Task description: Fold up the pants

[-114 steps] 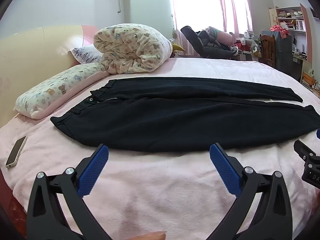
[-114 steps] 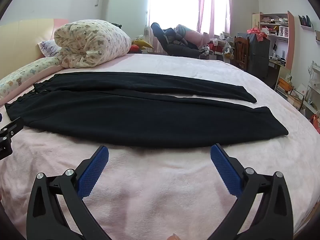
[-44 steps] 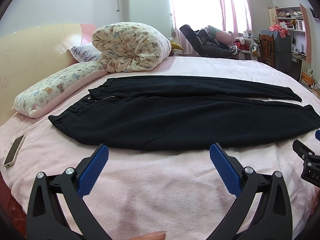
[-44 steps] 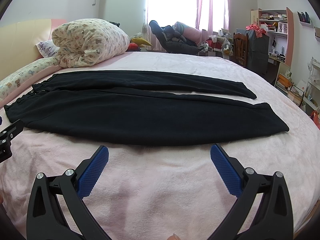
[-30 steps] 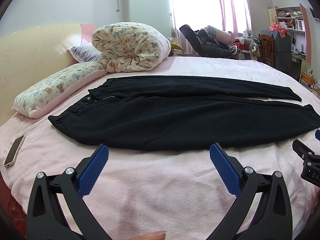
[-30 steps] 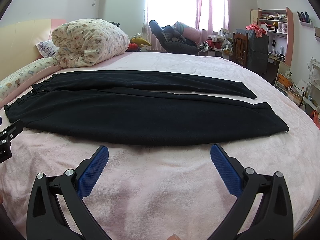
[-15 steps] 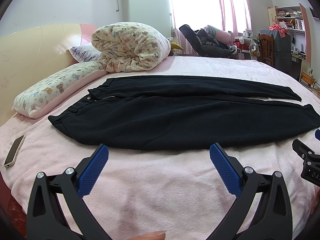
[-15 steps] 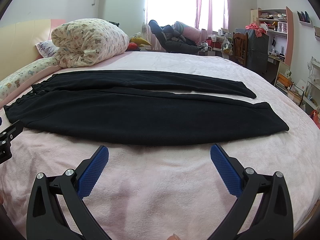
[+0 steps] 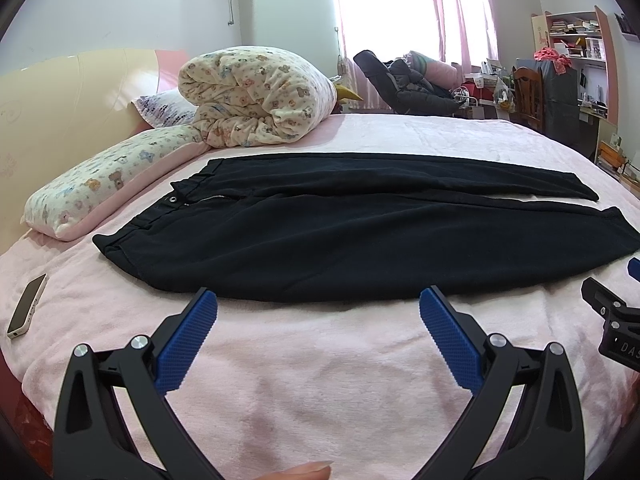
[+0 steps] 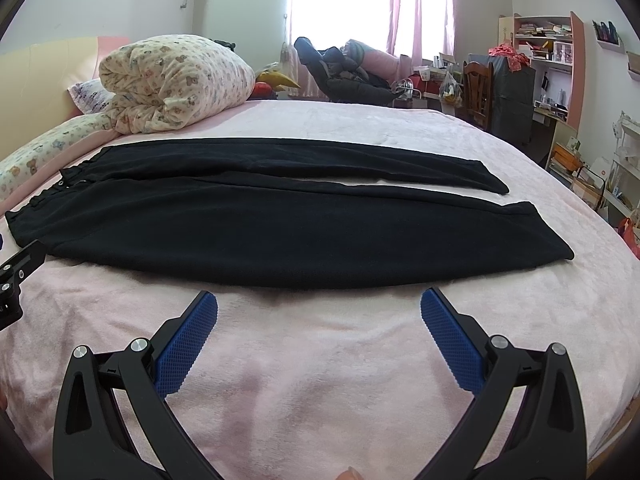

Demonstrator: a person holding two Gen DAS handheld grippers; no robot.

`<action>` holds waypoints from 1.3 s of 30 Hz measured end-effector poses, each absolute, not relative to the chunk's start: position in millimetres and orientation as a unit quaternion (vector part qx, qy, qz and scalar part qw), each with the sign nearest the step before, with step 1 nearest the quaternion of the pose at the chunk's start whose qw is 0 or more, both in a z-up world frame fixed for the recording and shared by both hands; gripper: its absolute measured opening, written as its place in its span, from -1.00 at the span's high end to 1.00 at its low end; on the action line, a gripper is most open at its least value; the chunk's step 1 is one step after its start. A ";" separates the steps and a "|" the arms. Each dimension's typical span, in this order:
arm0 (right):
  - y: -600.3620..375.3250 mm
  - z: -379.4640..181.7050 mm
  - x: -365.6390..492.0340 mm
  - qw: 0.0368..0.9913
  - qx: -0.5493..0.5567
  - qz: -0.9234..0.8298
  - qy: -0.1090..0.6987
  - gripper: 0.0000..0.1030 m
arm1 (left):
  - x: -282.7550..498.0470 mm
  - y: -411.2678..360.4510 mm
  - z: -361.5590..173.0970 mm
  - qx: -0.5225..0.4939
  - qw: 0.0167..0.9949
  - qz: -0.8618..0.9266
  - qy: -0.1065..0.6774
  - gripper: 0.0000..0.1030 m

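Bedroom, daylight through pink curtains at upper centre of both views; pink fleece bed cover (image 9: 320, 360) fills the lower half of each frame. Black long-legged fabric pants (image 9: 360, 240) lie flat across the middle of the cover, waistband toward frame left, both leg ends toward frame right, a thin strip of pink showing between the legs near the cuffs. Left gripper (image 9: 318, 300), black arms with blue ribbed pads, sits at bottom centre of its view, jaws spread wide, nothing between them; both pad tips hang just short of the near edge of the pants, not touching the fabric as far as can be seen. Right gripper (image 10: 319, 300) likewise spread wide and holding nothing, its tips just below the near leg's lower edge in the right wrist view. From the right wrist view the pants (image 10: 280, 232) span almost the full frame width, cuffs at right of centre. Part of the right gripper shows at the right edge of the left wrist view, just beside the near cuff. Rolled cream quilt with a bear print (image 9: 256, 96) sits upper left, behind the waistband; long patterned pillow (image 9: 108, 184) at left. White-cased phone (image 9: 26, 312) lies on the cover at far left, well apart from the pants. Bookshelf (image 10: 544, 40) and cluttered desk stand upper right.
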State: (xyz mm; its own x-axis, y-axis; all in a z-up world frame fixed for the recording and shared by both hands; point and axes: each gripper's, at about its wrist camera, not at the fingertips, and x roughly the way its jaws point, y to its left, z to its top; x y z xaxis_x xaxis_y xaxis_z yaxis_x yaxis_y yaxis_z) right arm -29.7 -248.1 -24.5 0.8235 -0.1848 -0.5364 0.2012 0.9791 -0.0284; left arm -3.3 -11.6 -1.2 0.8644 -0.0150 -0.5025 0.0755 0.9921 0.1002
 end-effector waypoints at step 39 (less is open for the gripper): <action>-626.9 11.4 230.2 0.828 0.392 -0.161 0.367 -0.18 | 94.9 -17.1 -4.8 -0.073 0.943 -0.136 0.295 -0.97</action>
